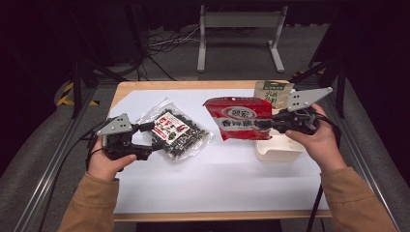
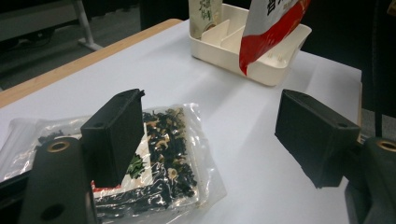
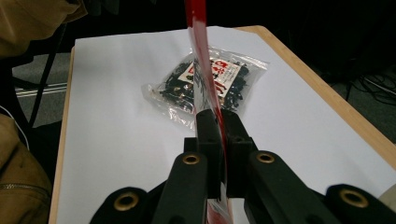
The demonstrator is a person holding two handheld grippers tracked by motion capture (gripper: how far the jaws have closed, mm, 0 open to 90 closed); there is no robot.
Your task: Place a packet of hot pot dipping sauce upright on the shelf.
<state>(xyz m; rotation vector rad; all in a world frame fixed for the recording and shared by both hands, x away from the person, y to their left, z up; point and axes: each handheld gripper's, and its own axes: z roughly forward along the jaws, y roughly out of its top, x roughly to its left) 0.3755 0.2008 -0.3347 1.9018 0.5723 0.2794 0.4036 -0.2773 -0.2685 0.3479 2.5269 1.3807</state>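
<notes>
The desk (image 1: 126, 89) has a light wooden top, and a white sheet (image 1: 217, 179) covers almost all of it; the wood shows only as a narrow border at the far edge and at the near edge. On the sheet, at the left side, a clear bag (image 1: 173, 129) lies flat. It holds dark dried pieces and has a red and white label. At the right side a cream tray (image 1: 278, 150) stands on the sheet, near the right edge. The tray has dividers inside, and a green packet (image 1: 271, 93) stands upright in its far compartment. The bag and the tray are well apart, with bare white sheet between them.
</notes>
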